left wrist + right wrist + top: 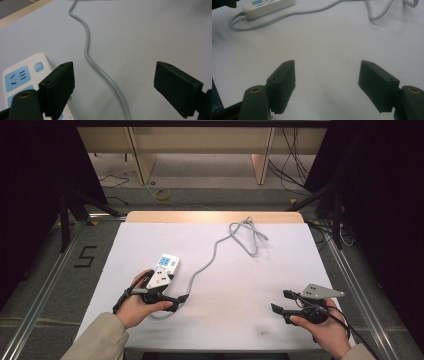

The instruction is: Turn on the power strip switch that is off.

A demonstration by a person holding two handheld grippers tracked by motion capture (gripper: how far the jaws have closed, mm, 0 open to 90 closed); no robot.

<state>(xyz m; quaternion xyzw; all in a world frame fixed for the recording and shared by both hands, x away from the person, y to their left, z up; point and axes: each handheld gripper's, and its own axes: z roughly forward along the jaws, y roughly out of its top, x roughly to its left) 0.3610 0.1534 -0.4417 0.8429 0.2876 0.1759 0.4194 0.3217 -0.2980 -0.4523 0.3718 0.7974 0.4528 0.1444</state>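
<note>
White worktop (240,285) seen from above, with a white power strip (166,265) lying at its left side and a grey cable (210,257) winding away from it toward a loose loop near the far edge.

Left hand-held gripper (172,301) low over the worktop just beside the strip's near end, jaws spread wide and holding nothing. Seen in the left gripper view, cable (100,67) running up between the two black jaws, strip (22,77) with its blue socket faces at the left, partly behind the left jaw. Left hand (137,302) wrapped around the handle, forearm entering from the bottom left edge, gripper pointing to the right and slightly away.

Right hand-held gripper (282,302) well apart at the right side of the worktop, also wide open and empty, pointing left across bare surface toward the strip (268,7) seen far off in the right gripper view. Right hand (322,322) resting low near the front edge.

Likely step: taking hold of the cable close to the strip. Best done by lowering straight down with the cable centred between the jaws, closing gently on the cable alone, clear of the strip's body, to avoid dragging or tipping it.
</note>
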